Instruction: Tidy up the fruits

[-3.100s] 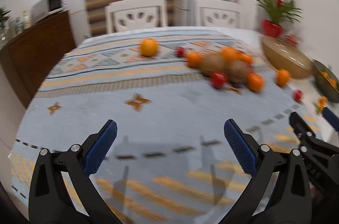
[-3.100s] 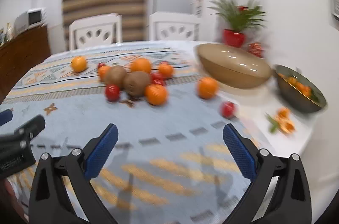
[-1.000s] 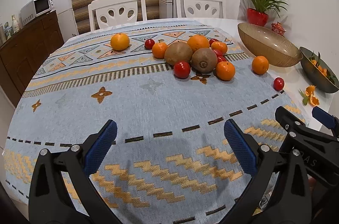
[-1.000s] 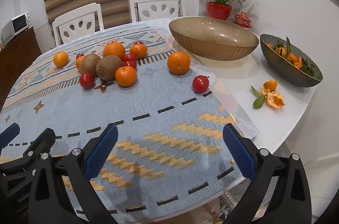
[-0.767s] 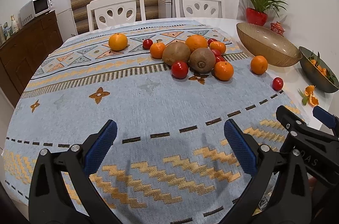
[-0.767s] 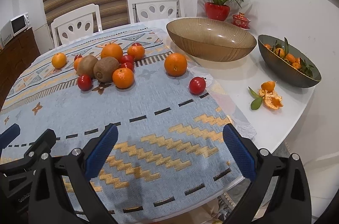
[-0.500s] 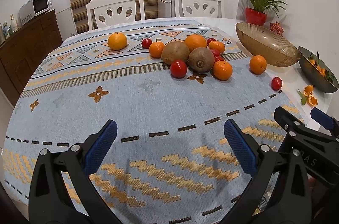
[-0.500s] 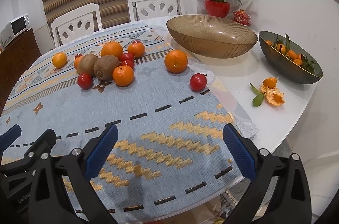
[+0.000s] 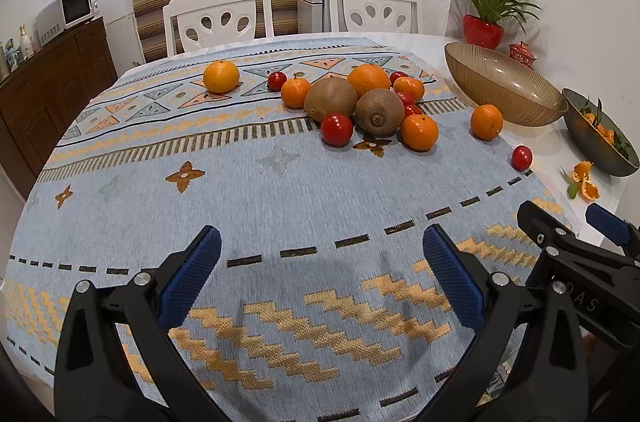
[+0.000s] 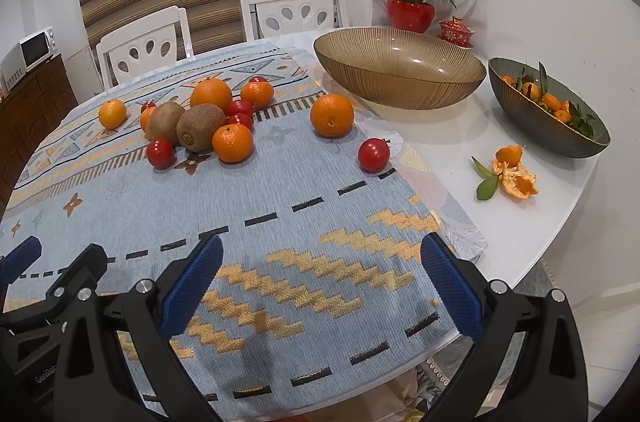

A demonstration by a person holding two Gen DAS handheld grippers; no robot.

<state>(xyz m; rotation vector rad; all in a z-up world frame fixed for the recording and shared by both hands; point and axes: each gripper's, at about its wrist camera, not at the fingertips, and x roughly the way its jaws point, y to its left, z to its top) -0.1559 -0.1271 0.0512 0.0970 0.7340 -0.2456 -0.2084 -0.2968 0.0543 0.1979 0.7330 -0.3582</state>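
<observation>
Left wrist view: my left gripper hangs wide open, empty, over the blue cloth. Fruit pile lies far ahead, loose on cloth.

Right wrist view: my right gripper gapes wide too, holding nothing. Brown bowl sits empty right of the pile; one orange near it.

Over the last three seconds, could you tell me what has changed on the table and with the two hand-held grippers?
Only the viewpoints changed: both cameras were blurred by motion three seconds ago and are now steady and sharp. The left hand-held gripper and right hand-held gripper remain open and empty above the patterned cloth. The fruit cluster around the kiwis, the lone orange and the empty brown bowl stayed where they were.
</observation>
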